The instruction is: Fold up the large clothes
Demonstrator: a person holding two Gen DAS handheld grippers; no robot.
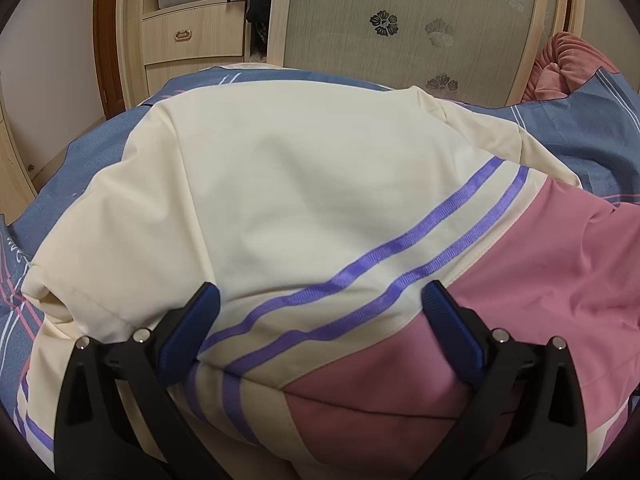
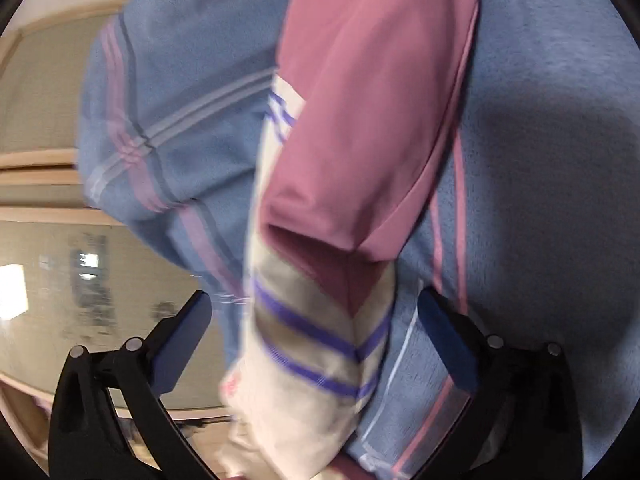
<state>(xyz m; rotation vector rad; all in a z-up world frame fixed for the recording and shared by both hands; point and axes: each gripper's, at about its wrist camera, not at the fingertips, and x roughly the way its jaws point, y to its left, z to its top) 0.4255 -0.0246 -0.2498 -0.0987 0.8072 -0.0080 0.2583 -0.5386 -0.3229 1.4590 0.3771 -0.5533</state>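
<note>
A large cream garment (image 1: 280,184) with a pink panel (image 1: 540,264) and two purple stripes (image 1: 400,248) lies spread on a blue bed sheet (image 1: 80,160). My left gripper (image 1: 320,300) is open just above the folded near edge of the garment, its blue pads (image 1: 192,324) on either side of the stripes. In the blurred right wrist view, a pink and cream sleeve (image 2: 360,140) with purple stripes lies on the sheet (image 2: 560,160). My right gripper (image 2: 312,320) is open with the sleeve's cuff end between its fingers.
A wooden wardrobe with drawers (image 1: 192,36) and a floral sliding door (image 1: 400,20) stands behind the bed. A pink blanket (image 1: 560,68) is bunched at the far right. The bed's edge and the wardrobe door (image 2: 60,260) show on the left of the right wrist view.
</note>
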